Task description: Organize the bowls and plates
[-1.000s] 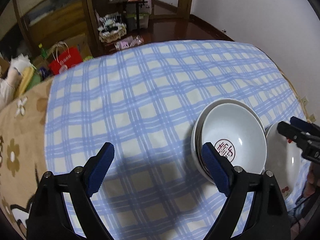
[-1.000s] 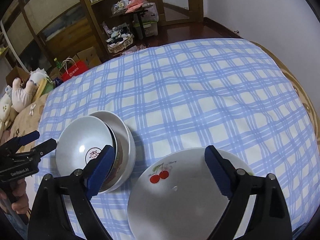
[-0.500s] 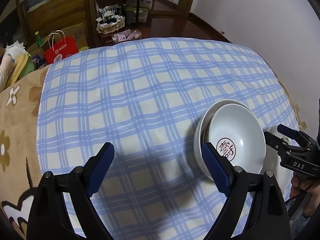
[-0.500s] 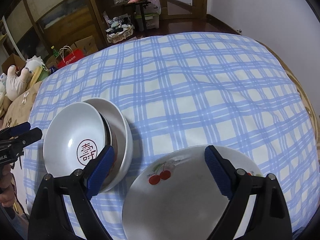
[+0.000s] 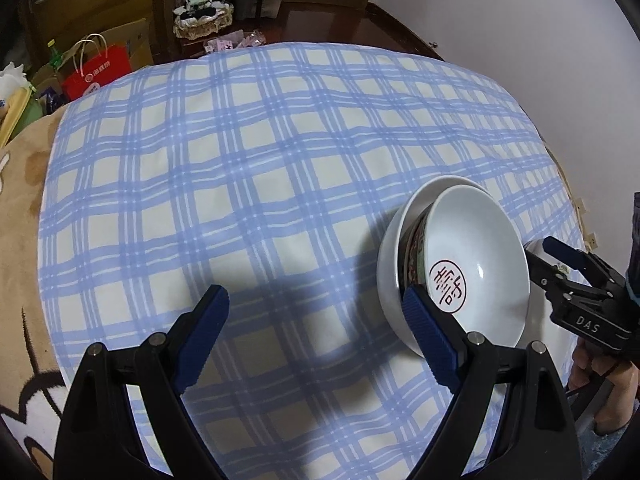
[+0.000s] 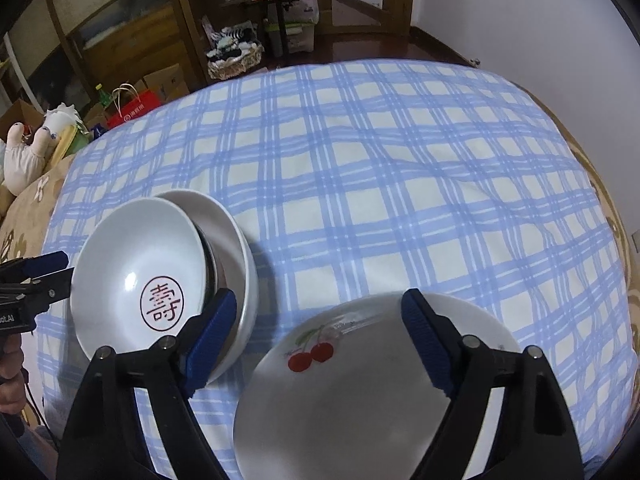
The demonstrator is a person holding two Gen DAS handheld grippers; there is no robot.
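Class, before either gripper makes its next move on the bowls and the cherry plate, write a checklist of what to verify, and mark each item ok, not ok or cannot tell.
1. Left gripper holds nothing, jaws wide: ok.
2. Right gripper has nothing pinched; jaws are closing above the cherry plate, pads not pressing on it: ok.
3. Top bowl sits level in the lower bowl: not ok, it is tilted and off-centre.
4. Plate lies flat on the checked cloth: ok.
5. Bowls clear of the plate: ok, a gap shows.
6. Third dish between the bowls: cannot tell.
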